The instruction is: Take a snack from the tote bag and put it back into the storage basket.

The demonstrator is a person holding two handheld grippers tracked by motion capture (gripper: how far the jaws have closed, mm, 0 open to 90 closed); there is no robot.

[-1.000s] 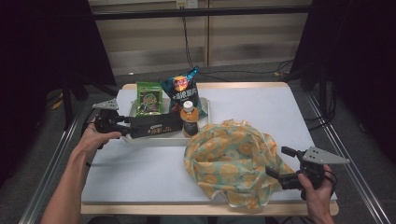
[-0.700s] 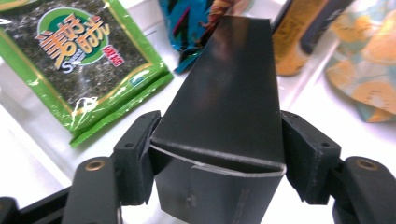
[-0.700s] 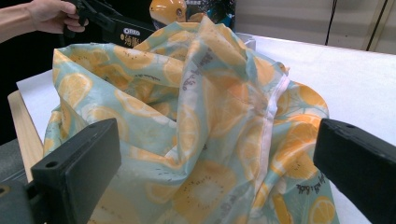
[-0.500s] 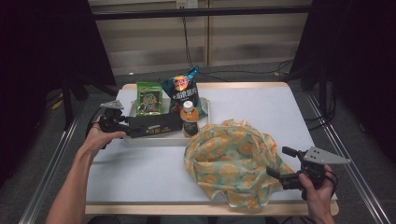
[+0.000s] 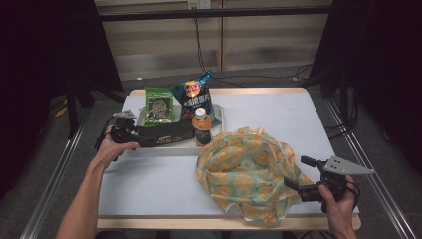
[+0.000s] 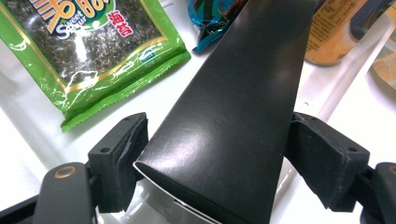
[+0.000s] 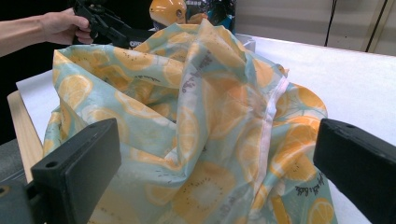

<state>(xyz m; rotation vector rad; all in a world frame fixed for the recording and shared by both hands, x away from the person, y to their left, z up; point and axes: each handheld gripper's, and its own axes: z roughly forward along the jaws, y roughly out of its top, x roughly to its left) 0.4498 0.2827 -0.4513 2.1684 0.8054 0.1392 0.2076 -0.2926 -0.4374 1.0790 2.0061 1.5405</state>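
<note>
A black box [image 6: 233, 107] is being grabbed by the left gripper [image 5: 130, 135], jaws closed on both long sides of it near one end. The box is lying in the white tray [image 5: 219, 124] at the far left part of the table [image 5: 298, 114], along the tray's near edge, so it can be gripped from the left side without reaching over the snacks. Behind it, a green seaweed pack [image 5: 159, 105] and a blue chip bag [image 5: 196, 97] are propped upright, and a bottle [image 5: 201, 127] is standing just beside the box's right end.

The right gripper [image 5: 293, 185] is parked wide open at the near right corner, jaws spread and nothing clamped, pointed at the orange-print bag [image 5: 244, 174]. That bag is slumped in a heap near the near edge, mouth loosely up, probably so stuff from the tray can be dropped in. Looks like the bag needs to be held open before the box gets carried over.
</note>
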